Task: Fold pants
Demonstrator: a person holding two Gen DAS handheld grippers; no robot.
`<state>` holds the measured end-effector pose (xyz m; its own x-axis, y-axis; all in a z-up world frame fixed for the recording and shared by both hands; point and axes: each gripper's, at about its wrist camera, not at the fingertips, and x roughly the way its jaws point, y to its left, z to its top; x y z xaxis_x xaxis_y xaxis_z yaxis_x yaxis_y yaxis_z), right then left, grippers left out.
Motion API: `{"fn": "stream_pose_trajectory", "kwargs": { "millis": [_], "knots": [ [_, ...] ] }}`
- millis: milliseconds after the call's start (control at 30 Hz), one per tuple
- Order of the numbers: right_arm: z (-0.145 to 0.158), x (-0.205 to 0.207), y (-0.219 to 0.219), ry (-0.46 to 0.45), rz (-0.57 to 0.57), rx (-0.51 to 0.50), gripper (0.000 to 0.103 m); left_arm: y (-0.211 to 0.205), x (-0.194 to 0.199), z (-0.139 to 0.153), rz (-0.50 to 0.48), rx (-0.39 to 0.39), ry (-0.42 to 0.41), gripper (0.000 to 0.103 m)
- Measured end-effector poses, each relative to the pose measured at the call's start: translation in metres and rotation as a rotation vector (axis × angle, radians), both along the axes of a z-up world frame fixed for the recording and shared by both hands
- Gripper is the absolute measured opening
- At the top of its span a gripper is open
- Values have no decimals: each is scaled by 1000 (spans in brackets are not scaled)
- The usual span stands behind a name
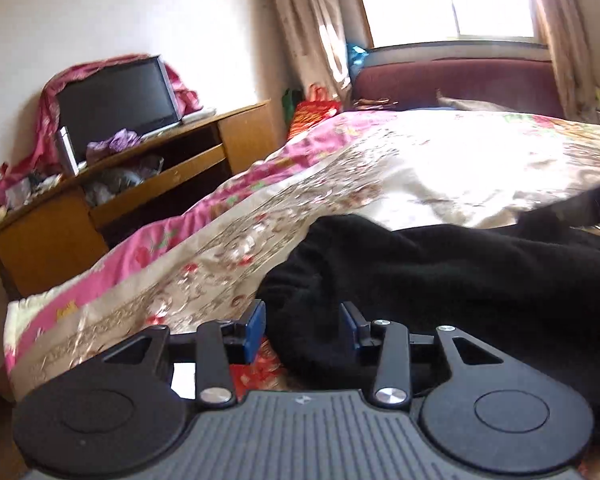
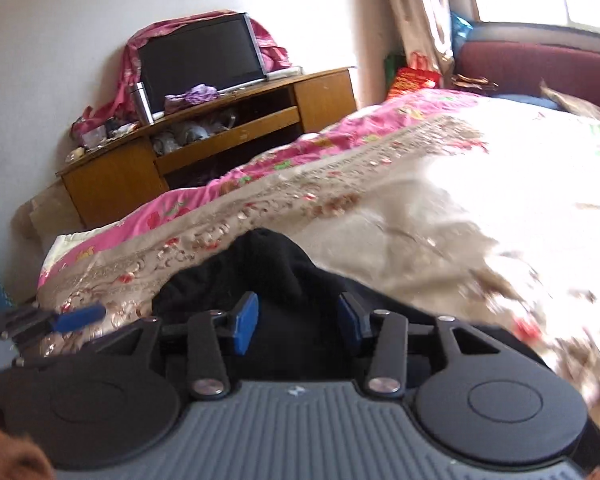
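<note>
Left wrist view only: black pants (image 1: pixel 460 280) spread wide over near edge of bed cover (image 1: pixel 340 184), right gripper arm at far right.
Right wrist view only: left gripper (image 2: pixel 80 314) low at left, over bed's near edge.
Left gripper (image 1: pixel 304 326): fingers apart, pants bunched between.
Right gripper (image 2: pixel 298 320): fingers apart, low, pants fold between.
</note>
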<state>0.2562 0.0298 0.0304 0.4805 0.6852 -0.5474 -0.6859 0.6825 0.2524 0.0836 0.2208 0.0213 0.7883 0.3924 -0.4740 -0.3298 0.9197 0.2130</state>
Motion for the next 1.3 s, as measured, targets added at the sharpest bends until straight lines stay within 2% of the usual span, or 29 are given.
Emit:
{"fn": "stream_pose_trajectory", "kwargs": {
  "millis": [33, 133, 167, 233, 300, 333, 400, 467, 533, 567, 633, 667, 700, 767, 833, 1000, 1033, 1067, 1167, 1300],
  "knots": [
    [-5, -7, -24, 37, -56, -9, 45, -16, 4, 2, -59, 2, 2, 55],
    [-35, -30, -111, 193, -297, -58, 46, -68, 18, -6, -281, -73, 58, 57],
    [-46, -39, -138, 240, -367, -64, 31, -87, 23, -13, -346, -74, 90, 57],
    [-55, -59, -190, 306, -425, 35, 14, -127, 31, -28, -460, -24, 186, 58],
    [-50, -77, -234, 350, -546, 106, 22, -158, 30, -36, -544, 6, 249, 58],
    [-47, -87, -255, 332, -635, 90, 29, -171, 25, -35, -581, 13, 261, 58],
    [-41, -103, -291, 286, -752, 59, 32, -195, 17, -29, -657, 43, 260, 58],
    [-42, -125, -336, 280, -904, 88, 36, -217, 15, -26, -702, 69, 261, 59],
    [-48, -145, -376, 324, -1018, 170, 33, -245, 17, -29, -766, 64, 300, 59],
    [-51, -156, -394, 336, -1069, 229, 31, -256, 17, -32, -769, 89, 305, 58],
    [-57, -173, -418, 342, -1139, 331, 31, -279, 13, -35, -780, 189, 284, 58],
    [-57, -181, -426, 329, -1174, 354, 37, -286, 10, -33, -796, 207, 278, 58],
    [-57, -186, -432, 319, -1210, 350, 39, -290, 9, -30, -807, 207, 276, 58],
    [-61, -195, -446, 309, -1250, 366, 40, -298, 9, -26, -828, 194, 284, 59],
    [-66, -197, -457, 299, -1273, 428, 40, -307, 8, -25, -835, 211, 289, 59],
    [-66, -187, -475, 207, -1299, 465, 40, -328, 6, -25, -860, 235, 295, 60],
    [-66, -181, -479, 206, -1297, 457, 28, -332, 5, -25, -865, 243, 298, 60],
    [-66, -178, -482, 209, -1300, 454, 6, -335, 3, -25, -870, 253, 298, 60],
    [-53, -179, -488, 157, -1272, 463, 6, -341, 1, -23, -887, 267, 292, 63],
    [-30, -180, -485, 11, -1173, 508, 5, -348, -1, -22, -903, 280, 285, 65]
  ]
}}
